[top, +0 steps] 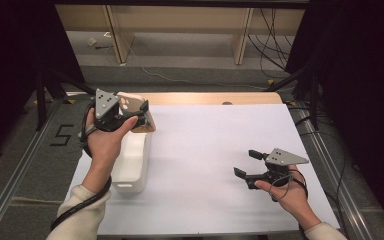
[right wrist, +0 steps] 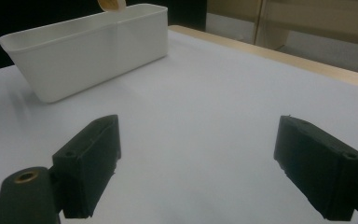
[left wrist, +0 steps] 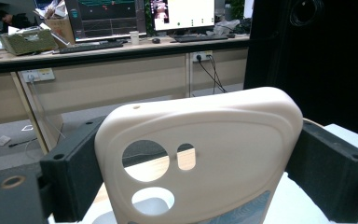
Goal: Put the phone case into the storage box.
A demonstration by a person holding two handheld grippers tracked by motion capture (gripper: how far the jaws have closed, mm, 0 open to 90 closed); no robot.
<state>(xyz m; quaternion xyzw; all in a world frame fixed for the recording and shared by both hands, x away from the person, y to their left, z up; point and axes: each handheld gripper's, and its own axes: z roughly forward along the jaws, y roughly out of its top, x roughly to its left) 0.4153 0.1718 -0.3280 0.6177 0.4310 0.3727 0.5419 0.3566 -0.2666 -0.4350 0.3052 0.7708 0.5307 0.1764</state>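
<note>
White table sheet (top: 215, 150), desk (left wrist: 98, 49) with monitors (left wrist: 182, 14), keyboard (left wrist: 88, 45), floor cables (top: 270, 45)

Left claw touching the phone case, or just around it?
Touching. In the left gripper view both black jaws press against the side edges of the phone case, with no gap; the left claw holds it.

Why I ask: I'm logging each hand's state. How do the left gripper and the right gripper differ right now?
The left gripper clamps a beige phone case by its edges; the right gripper stands open with nothing between its jaws. The left is held above the white bin; the right is low over the white table cover. Both have black jaws.
</note>
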